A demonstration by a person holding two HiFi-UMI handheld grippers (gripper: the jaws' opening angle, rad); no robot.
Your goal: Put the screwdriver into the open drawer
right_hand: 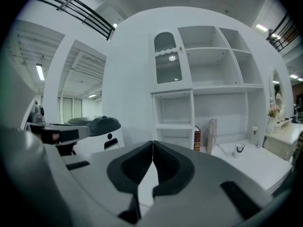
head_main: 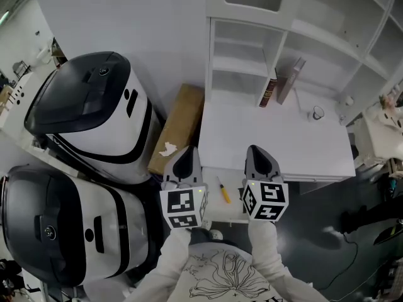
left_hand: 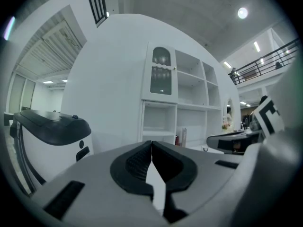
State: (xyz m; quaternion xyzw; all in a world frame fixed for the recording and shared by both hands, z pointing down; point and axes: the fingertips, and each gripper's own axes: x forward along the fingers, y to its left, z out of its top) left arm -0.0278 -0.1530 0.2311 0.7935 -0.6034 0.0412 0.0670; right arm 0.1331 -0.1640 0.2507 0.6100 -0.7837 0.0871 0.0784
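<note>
Bright, even indoor light in all 3 views. Round lamp [left_hand: 242, 13] and strip lights [left_hand: 256, 46] overhead flare in left gripper view. In head view the white desk [head_main: 277, 140] is nearly blown out and the floor [head_main: 327, 212] at right is dim. Soft shadows inside shelves [head_main: 242, 61]. Both gripper views are fisheye: black corners, lines bowed twd edges. Left gripper [left_hand: 152, 144] and right gripper [right_hand: 153, 144] sit close to lens, slightly soft; bkgd sharper.

Head camera looks down; gripper cameras (level) share shelves [right_hand: 208, 88].
</note>
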